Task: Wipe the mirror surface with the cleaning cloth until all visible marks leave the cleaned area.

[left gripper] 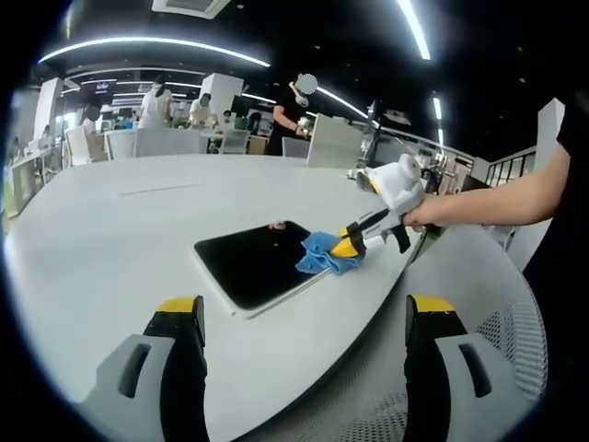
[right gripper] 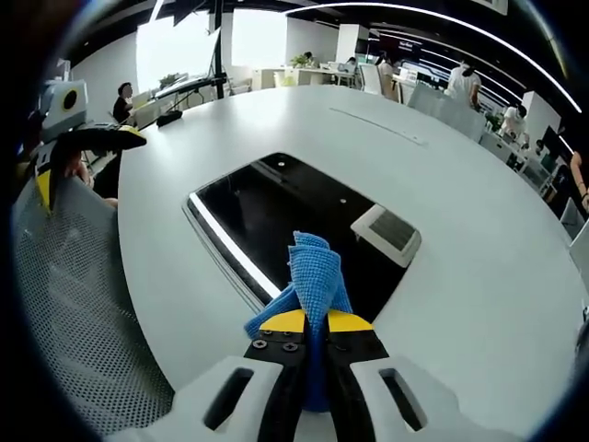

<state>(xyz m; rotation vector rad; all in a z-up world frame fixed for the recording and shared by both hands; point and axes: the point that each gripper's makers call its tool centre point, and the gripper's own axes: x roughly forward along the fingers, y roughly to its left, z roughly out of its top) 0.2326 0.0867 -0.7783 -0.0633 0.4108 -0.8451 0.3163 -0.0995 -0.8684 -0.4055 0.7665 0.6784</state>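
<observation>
We see bright, even indoor light from long ceiling strips (left gripper: 147,41). White counter (left gripper: 110,239) looks pale, shadows under it soft. Mirror (right gripper: 294,216) reads dark, reflects thin bright strip and ceiling panel. Window glare washes upper left of right gripper view. Fisheye bends edges; distant people slightly soft.

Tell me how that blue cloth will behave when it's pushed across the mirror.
The blue cloth bunches and folds beyond the right gripper, so it's probably floppy and light. Its waffle texture may drag on the mirror rather than slide. Likely it will crumple when pushed.
</observation>
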